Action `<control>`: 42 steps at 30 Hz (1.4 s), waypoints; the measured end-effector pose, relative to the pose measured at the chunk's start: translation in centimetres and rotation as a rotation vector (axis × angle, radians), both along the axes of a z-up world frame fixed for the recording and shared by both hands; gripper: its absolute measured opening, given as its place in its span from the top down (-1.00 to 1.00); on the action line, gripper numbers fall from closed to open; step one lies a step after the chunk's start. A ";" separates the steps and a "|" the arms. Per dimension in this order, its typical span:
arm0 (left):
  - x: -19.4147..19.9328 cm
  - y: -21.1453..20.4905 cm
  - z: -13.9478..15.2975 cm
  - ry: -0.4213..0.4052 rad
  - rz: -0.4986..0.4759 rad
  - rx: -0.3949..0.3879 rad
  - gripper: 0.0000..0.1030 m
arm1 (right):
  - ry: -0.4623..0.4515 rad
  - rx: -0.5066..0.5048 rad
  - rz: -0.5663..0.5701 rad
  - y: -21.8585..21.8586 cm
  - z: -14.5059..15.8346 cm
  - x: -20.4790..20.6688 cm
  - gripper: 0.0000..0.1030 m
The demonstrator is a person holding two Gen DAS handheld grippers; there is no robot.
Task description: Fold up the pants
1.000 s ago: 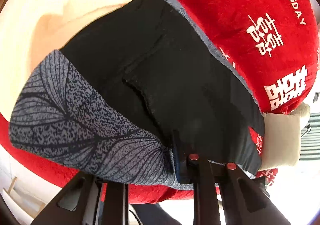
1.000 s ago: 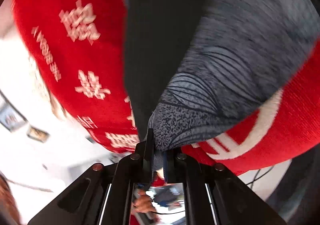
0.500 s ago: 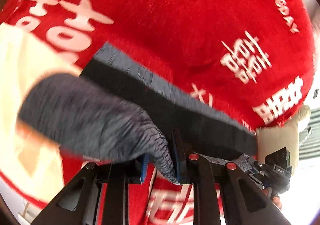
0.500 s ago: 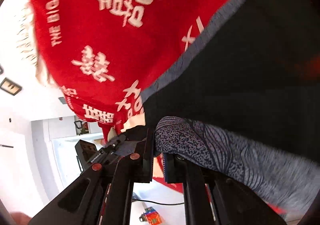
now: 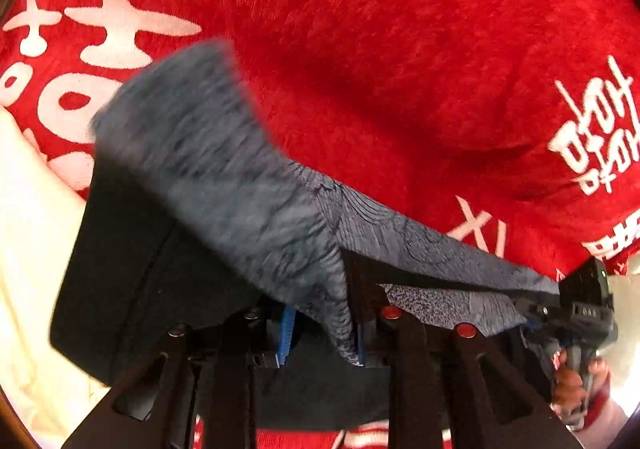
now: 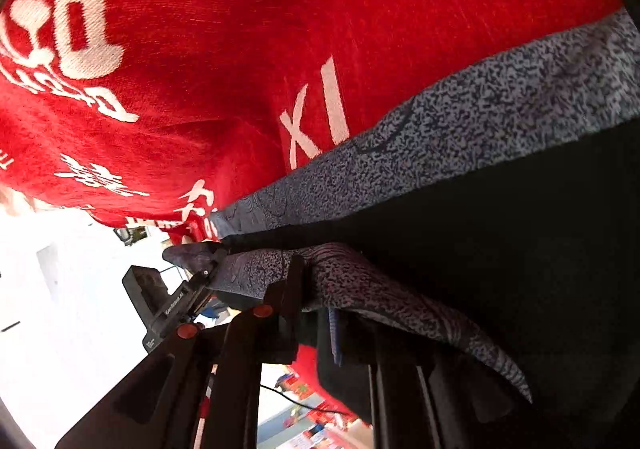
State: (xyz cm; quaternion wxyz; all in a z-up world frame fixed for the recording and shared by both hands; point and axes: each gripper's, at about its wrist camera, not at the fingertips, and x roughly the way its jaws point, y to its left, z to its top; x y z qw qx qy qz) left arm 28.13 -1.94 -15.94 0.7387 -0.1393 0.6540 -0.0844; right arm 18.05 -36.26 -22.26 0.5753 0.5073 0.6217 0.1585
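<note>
- Pants (image 5: 132, 261) of black fabric with a grey, leaf-veined patterned band lie spread on a red plush blanket (image 5: 400, 69) printed with white characters and letters; the blanket fills most of both views.
- Left tongs (image 5: 322, 329) are closed down on a bunched fold of the grey patterned band, which rises out from between the two blue-lined tips and fans up and away to the left, blurred at its far end.
- In the left wrist view the black cloth lies under and to the left of that lifted band, and a cream-coloured surface (image 5: 28, 269) shows past the blanket's edge on the far left.
- Right tongs (image 6: 316, 313) are likewise pinched onto the same patterned band; the fabric drapes over the tips and trails off to the lower right as a narrow tapering flap.
- In the right wrist view a long strip of the speckled grey band (image 6: 460, 133) runs diagonally across the blanket, with the black body of the pants below it.
- Each camera catches the other device just beside it: the right tongs (image 5: 560, 309), with a hand (image 5: 572, 389) on the handle, at the right edge of the left view, and the left tongs (image 6: 200, 285) at centre left in the right view, both gripping the stretched band edge between them.
</note>
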 end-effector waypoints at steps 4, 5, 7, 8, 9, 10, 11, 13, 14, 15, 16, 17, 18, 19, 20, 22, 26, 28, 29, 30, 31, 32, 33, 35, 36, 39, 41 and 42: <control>-0.9 0.0 2.8 -0.006 -0.042 0.023 0.45 | -0.070 -0.001 0.063 0.6 2.5 0.6 -0.29; -1.2 -0.2 3.3 -0.010 -0.054 0.044 0.45 | -0.095 -0.002 0.066 0.7 3.5 0.6 -0.38; -1.8 -0.2 4.1 -0.015 -0.060 0.068 0.45 | -0.143 -0.029 0.078 0.9 5.6 0.6 -0.39; -2.1 0.0 4.5 -0.019 -0.059 0.075 0.43 | -0.162 -0.049 0.089 1.0 6.5 0.6 -0.39; -2.3 0.2 5.0 -0.027 -0.060 0.089 0.02 | -0.173 -0.058 0.100 1.2 7.2 0.3 -0.39; -2.3 0.2 5.4 -0.037 -0.059 0.104 -0.21 | -0.181 -0.044 0.108 1.4 7.7 -0.1 -0.39; -2.4 0.6 6.1 -0.060 -0.059 0.127 -0.57 | -0.183 -0.027 0.115 1.4 7.7 -0.3 -0.39; -2.5 0.9 7.0 -0.078 -0.081 0.172 -0.58 | -0.183 -0.002 0.159 2.2 7.5 -1.0 -0.39; -2.5 1.0 7.2 -0.077 -0.082 0.188 -0.58 | -0.178 -0.029 0.183 2.5 7.1 -0.9 -0.39; -2.6 1.0 7.2 -0.078 -0.083 0.200 -0.58 | -0.168 -0.052 0.196 2.7 6.7 -1.1 -0.39; -2.8 0.5 7.0 -0.078 -0.098 0.213 -0.58 | -0.149 -0.079 0.206 3.0 6.2 -1.0 -0.39; -3.0 -0.1 6.7 -0.078 -0.117 0.220 -0.58 | -0.143 -0.092 0.212 3.2 5.7 -0.8 -0.36; -3.1 -1.0 6.2 -0.081 -0.134 0.231 -0.58 | -0.149 -0.101 0.214 3.0 5.4 -0.8 -0.25; -3.1 -2.3 5.3 -0.087 -0.159 0.255 -0.58 | -0.159 -0.124 0.221 3.4 5.3 -0.5 -0.10; -3.0 -3.0 4.5 -0.093 -0.171 0.270 -0.58 | -0.162 -0.161 0.233 3.6 5.1 -0.2 -0.01; -2.4 -4.6 1.7 -0.091 -0.175 0.317 -0.58 | -0.157 -0.240 0.265 4.2 4.5 0.4 0.28; -1.3 -5.3 -2.5 -0.051 -0.111 0.379 -0.58 | -0.172 -0.335 0.267 3.6 3.1 1.5 0.47; -1.6 -6.2 -1.8 -0.056 -0.137 0.416 -0.58 | -0.147 -0.233 0.206 2.6 3.1 1.5 0.35; -1.9 -6.4 -1.3 -0.049 -0.147 0.400 -0.58 | -0.165 -0.199 0.194 2.2 3.7 1.2 0.25; -2.5 -6.6 -0.5 -0.052 -0.158 0.391 -0.58 | -0.189 -0.185 0.189 1.9 4.5 0.8 0.02; -3.1 -7.1 0.4 -0.063 -0.174 0.396 -0.58 | -0.233 -0.183 0.180 1.4 6.0 -0.1 -0.20; -3.8 -7.6 1.2 -0.075 -0.196 0.396 -0.58 | -0.263 -0.190 0.172 0.9 7.1 -1.1 -0.28; -4.5 -8.2 1.9 -0.083 -0.216 0.386 -0.58 | -0.285 -0.203 0.160 0.3 8.1 -2.0 -0.31; -6.5 -10.1 2.9 -0.094 -0.262 0.357 -0.58 | -0.304 -0.250 0.132 -1.5 9.9 -4.9 -0.31; -7.8 -11.6 3.3 -0.096 -0.297 0.335 -0.58 | -0.301 -0.276 0.115 -2.3 10.6 -6.4 -0.31; -10.7 -15.3 3.4 -0.085 -0.371 0.268 -0.58 | -0.298 -0.356 0.060 -4.6 12.4 -12.2 -0.31; -13.0 -18.4 3.3 -0.080 -0.436 0.235 -0.58 | -0.280 -0.399 0.019 -5.1 12.9 -16.5 -0.31; -14.1 -19.7 3.2 -0.082 -0.468 0.219 -0.58 | -0.265 -0.418 -0.002 -5.4 12.9 -18.8 -0.31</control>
